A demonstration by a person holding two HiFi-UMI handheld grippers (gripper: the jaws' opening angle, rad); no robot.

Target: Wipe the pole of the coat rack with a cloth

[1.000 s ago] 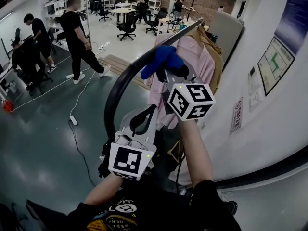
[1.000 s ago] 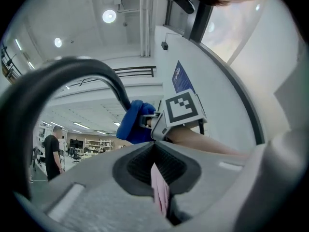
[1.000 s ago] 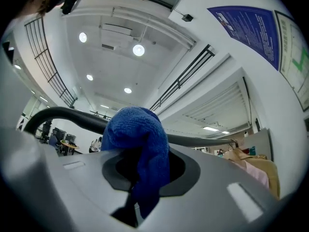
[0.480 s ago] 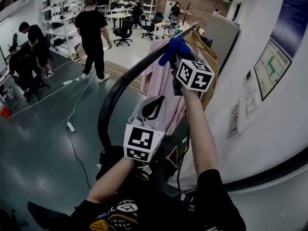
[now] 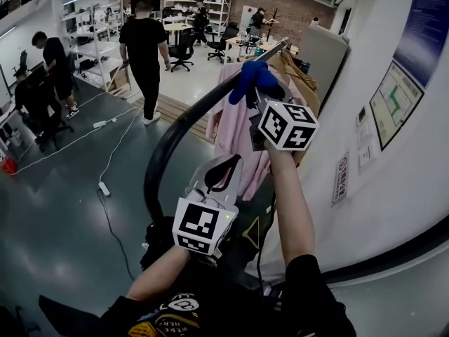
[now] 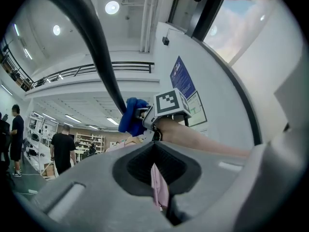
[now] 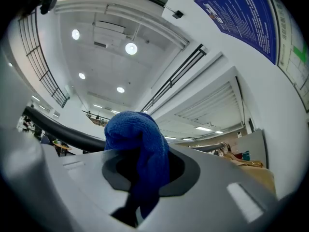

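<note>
Both grippers are closed, my right gripper (image 5: 257,98) pinching the blue cloth (image 5: 249,81) against the pole (image 5: 184,118) up high, my left gripper (image 5: 223,167) empty below, and pushing further could snag it on the pink garment (image 5: 235,128).

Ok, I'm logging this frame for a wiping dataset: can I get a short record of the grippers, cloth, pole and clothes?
pole: dark, curved, rising away
cloth: blue, bunched, against pole
right gripper: shut on cloth
left gripper: shut, empty, below pole
clothes: pink and tan, hanging from pole
</note>
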